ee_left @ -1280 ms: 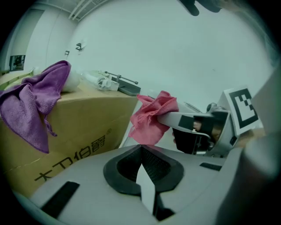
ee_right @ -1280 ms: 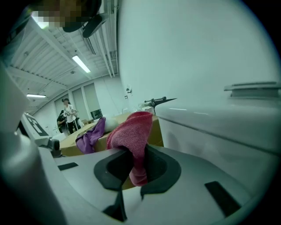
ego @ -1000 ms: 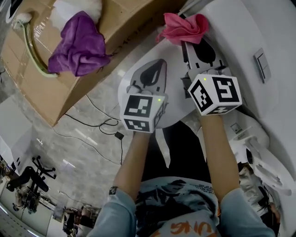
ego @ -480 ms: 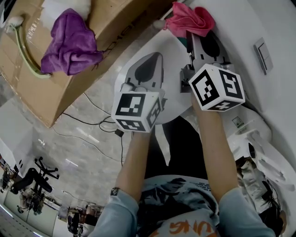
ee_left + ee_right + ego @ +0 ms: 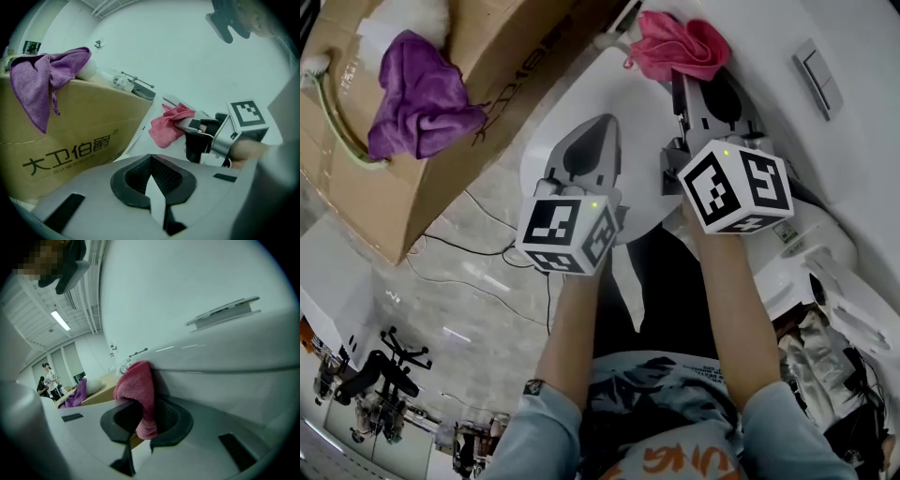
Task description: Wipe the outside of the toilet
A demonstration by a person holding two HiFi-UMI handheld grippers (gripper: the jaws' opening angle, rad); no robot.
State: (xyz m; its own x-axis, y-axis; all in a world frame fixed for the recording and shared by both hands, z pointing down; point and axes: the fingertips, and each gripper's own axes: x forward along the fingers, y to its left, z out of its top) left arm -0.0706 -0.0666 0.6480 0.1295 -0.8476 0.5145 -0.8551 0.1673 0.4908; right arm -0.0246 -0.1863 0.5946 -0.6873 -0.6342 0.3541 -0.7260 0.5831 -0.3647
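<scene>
Against the white ceramic toilet (image 5: pixel 642 108), a person's right tool (image 5: pixel 705 86) is pressing a crumpled pink microfibre cloth (image 5: pixel 677 42). Its jaws are clamping tight on a fold of the fabric. The rest of the cloth is bunching out past the tips and touching the toilet's pale body. Seen from the right gripper view, the pink cloth (image 5: pixel 136 380) is hanging down between the right tool's (image 5: pixel 143 404) dark pads, snug under an overhanging ledge of the toilet (image 5: pixel 211 357).

Beside it, over the toilet's rounded surface, the left tool (image 5: pixel 598 136) is pointing the same way as the right one. The left gripper view is showing this left tool (image 5: pixel 150 159) with its jaws meeting at the tips and gripping nothing. Whether it is touching the toilet cannot be told.

Higher on the toilet, on the side away from the left tool, a flat grey rectangular flush plate (image 5: pixel 817 78) is sitting flush with the white surface.

Off the toilet's left side, a large brown cardboard box (image 5: pixel 516 47) with dark printed characters is standing on the grey marbled floor (image 5: pixel 469 291). A rumpled purple cloth (image 5: pixel 417 89) is draping over the box's top edge, well apart from the toilet, and a pale green hose (image 5: pixel 342 131) is curving along the cardboard next to it. Thin black cables (image 5: pixel 502 251) are trailing across the floor between the box and the toilet's base.
</scene>
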